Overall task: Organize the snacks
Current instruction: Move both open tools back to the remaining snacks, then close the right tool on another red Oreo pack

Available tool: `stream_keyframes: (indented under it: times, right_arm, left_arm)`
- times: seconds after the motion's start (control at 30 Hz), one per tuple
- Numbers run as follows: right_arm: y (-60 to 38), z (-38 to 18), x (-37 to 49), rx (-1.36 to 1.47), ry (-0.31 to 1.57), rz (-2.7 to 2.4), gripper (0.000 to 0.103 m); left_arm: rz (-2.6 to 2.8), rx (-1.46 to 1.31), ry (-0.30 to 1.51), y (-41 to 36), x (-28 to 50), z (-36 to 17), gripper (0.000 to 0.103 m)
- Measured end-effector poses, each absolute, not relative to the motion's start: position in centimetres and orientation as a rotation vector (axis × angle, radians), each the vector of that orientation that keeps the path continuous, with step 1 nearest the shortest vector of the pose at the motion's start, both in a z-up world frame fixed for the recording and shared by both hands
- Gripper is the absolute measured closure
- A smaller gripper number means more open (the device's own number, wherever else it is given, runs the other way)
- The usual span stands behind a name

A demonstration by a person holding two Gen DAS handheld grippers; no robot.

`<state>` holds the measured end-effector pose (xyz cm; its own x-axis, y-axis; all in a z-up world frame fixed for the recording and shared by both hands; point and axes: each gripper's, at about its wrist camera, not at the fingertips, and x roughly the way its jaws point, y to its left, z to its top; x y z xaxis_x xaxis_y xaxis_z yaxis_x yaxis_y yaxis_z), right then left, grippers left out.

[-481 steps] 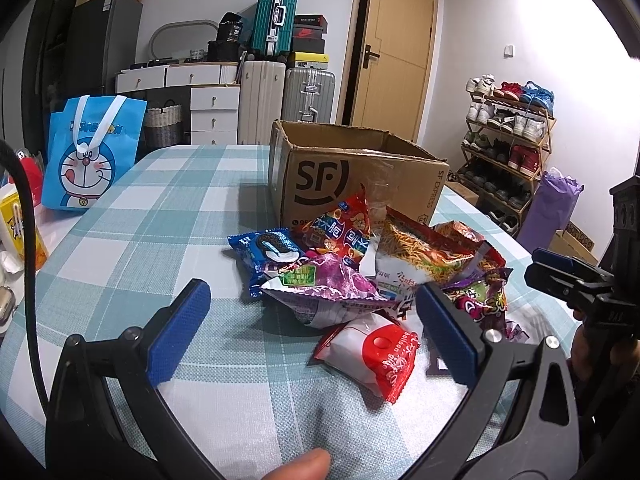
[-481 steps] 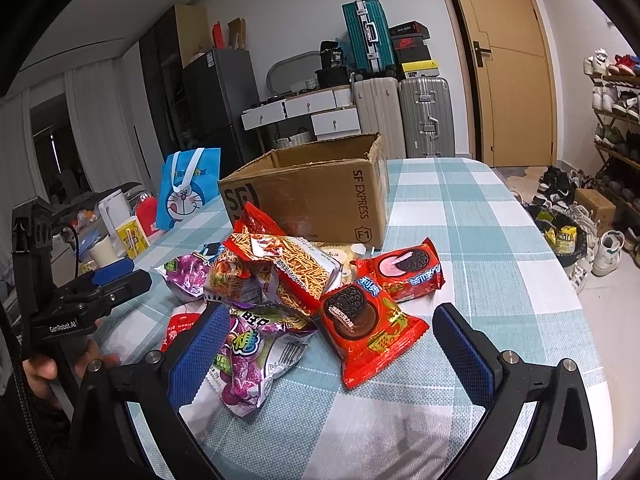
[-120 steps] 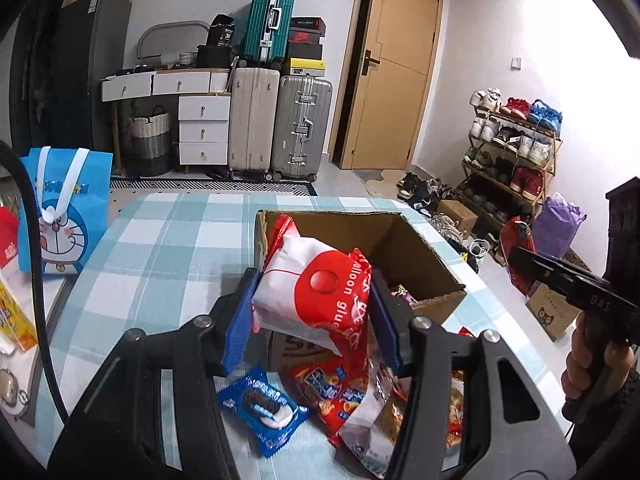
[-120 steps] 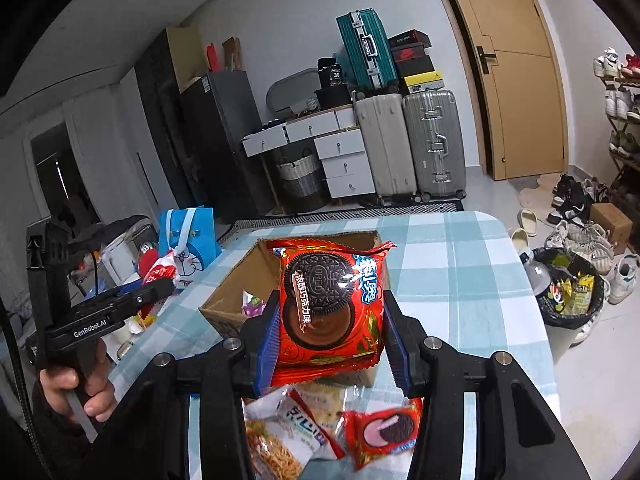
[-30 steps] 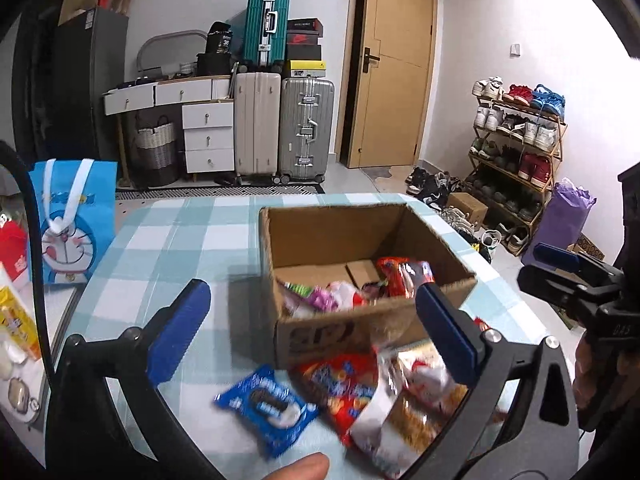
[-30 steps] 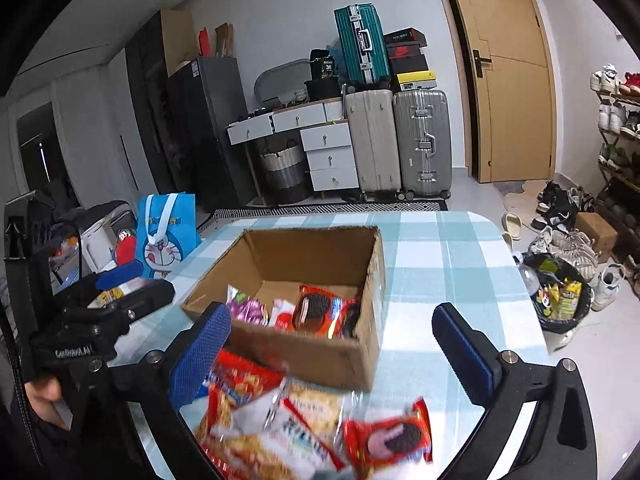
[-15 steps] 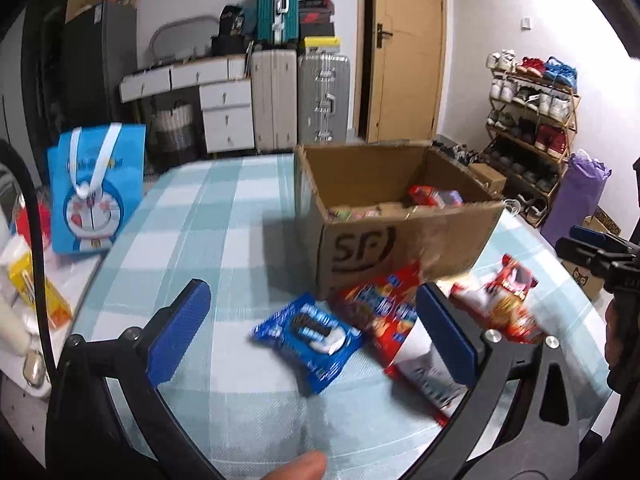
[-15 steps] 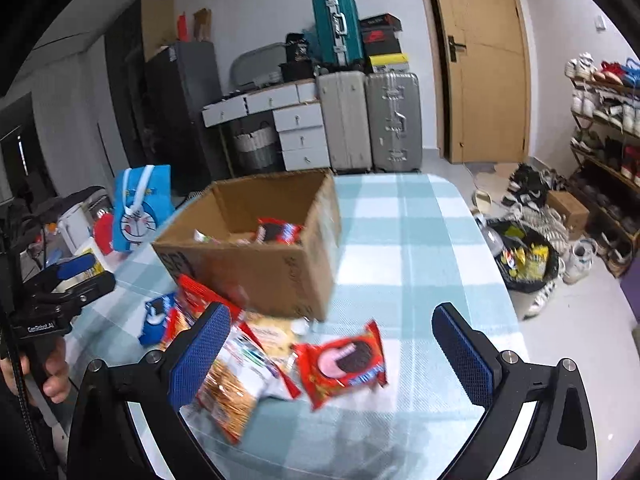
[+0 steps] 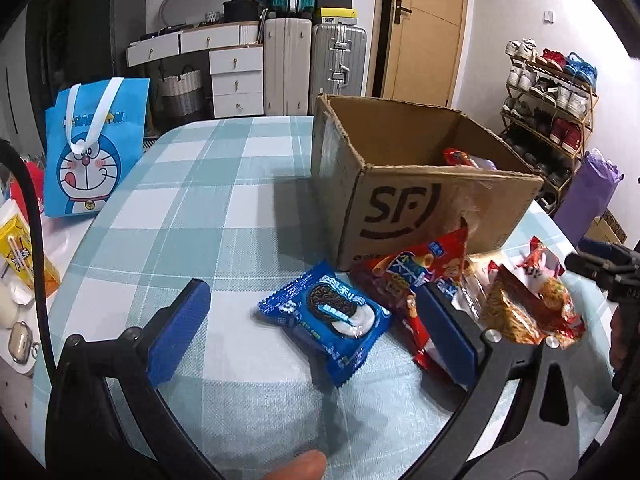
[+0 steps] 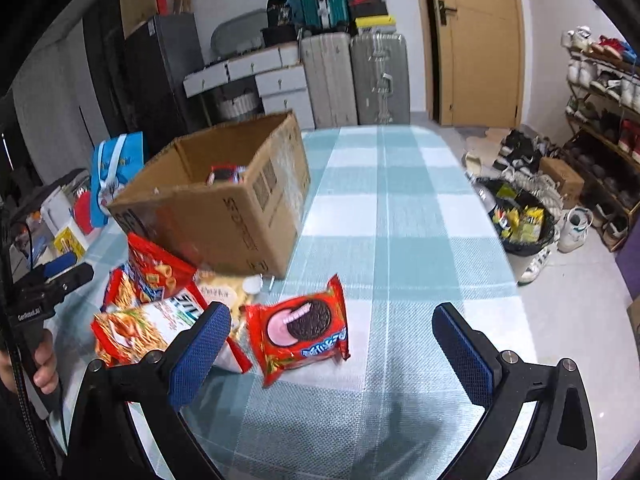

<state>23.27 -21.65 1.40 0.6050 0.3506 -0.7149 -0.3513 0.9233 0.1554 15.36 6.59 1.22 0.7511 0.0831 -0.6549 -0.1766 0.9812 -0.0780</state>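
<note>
A brown SF cardboard box (image 9: pixel 424 200) stands on the checked table (image 9: pixel 200 200), with a few snack packs inside. In front of it lie a blue Oreo pack (image 9: pixel 326 320), a red snack bag (image 9: pixel 412 276) and a noodle bag (image 9: pixel 528 308). My left gripper (image 9: pixel 312 332) is open and empty, its jaws on either side of the blue Oreo pack, just above the table. In the right wrist view the box (image 10: pixel 224 208) is at left, with a red Oreo pack (image 10: pixel 300 328) in front. My right gripper (image 10: pixel 332 352) is open and empty, low over the red pack.
A blue Doraemon bag (image 9: pixel 90 152) stands at the table's left edge with small items beside it. Suitcases (image 9: pixel 312 64) and drawers stand against the far wall. A shoe rack (image 9: pixel 556 96) and a bin (image 10: pixel 520 216) are right of the table.
Both grippers, open and empty, have come down and closer to the table. The snacks in front of the box now sit larger, between and just ahead of the jaws.
</note>
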Motion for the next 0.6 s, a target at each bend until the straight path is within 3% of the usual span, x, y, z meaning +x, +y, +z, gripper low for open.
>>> stream_keyframes:
  times: [0.6]
  right_arm:
    - [-18.1,-3.2,25.6,-0.151,0.935,0.455,0.001]
  left_arm:
    - [0.188,-0.187,0.799,9.0,18.4,-1.8,0.001]
